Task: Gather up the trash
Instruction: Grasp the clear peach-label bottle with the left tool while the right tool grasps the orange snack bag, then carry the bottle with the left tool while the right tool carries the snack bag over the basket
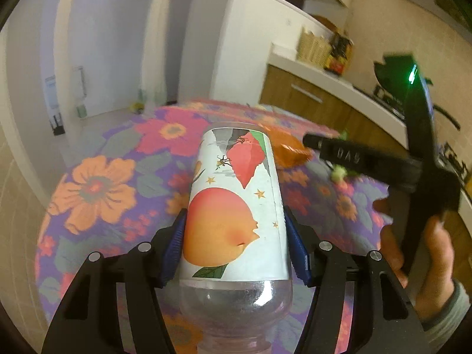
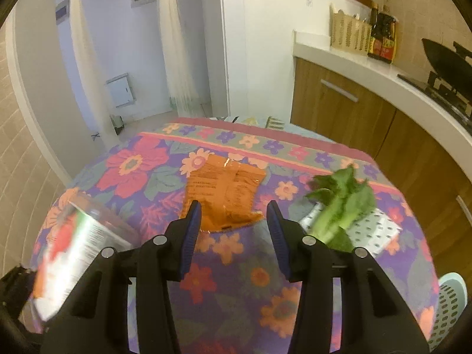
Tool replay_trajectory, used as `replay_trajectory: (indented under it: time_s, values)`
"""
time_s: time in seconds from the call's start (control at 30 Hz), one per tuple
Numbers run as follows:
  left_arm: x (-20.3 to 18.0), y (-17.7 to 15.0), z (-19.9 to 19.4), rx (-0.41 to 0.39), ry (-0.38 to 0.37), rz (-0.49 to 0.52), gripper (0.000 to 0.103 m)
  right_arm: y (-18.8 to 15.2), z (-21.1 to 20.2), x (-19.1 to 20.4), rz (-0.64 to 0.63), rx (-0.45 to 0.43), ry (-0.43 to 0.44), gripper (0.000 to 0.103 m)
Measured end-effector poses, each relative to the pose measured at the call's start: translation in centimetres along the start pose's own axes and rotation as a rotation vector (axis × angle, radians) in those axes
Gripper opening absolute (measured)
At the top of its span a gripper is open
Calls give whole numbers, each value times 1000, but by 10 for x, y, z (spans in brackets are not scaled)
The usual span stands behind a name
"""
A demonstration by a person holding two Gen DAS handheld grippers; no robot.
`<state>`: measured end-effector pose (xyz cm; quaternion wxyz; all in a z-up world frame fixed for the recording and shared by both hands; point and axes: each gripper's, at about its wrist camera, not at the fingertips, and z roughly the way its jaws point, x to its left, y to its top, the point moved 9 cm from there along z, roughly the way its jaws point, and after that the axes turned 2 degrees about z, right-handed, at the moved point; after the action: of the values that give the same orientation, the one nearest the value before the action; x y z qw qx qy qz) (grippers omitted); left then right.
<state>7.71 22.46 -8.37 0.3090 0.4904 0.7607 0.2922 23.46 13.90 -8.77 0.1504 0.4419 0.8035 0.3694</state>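
A clear plastic bottle [image 1: 233, 206] with a white peach label lies tilted between the blue pads of my left gripper [image 1: 235, 215], neck toward the camera. Both pads press on its sides. It appears blurred in the right wrist view as the bottle [image 2: 73, 250] at the left. My right gripper [image 2: 233, 206] stands open over the table with nothing between its fingers. An orange snack packet [image 2: 224, 194] lies flat just beyond its tips. To the right, a leafy green vegetable [image 2: 342, 200] rests on a white dotted wrapper [image 2: 377, 224]. In the left wrist view a hand [image 1: 427, 250] holds the right gripper [image 1: 354, 156].
A round table with a floral cloth [image 2: 236, 280] carries everything. A teal perforated basket [image 2: 448, 303] shows past its lower right edge. A kitchen counter [image 2: 368, 62] with wooden cabinets runs along the right, bearing a wicker basket and bottles. Open floor lies beyond the table.
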Motion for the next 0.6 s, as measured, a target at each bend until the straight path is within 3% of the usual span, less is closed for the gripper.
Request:
replay_trajectory:
  time_s: [0.1,0.23,0.6]
  values:
    - [14,7,3,-19,20,-19,59,4,16,4,25,22,11,47]
    - [21,12,8,-41,23,-28,59,8,35,5,40,29,-15,59]
    - [25,12,15,-55,-10,-50,60,3,76,-4,72,172,-46,67]
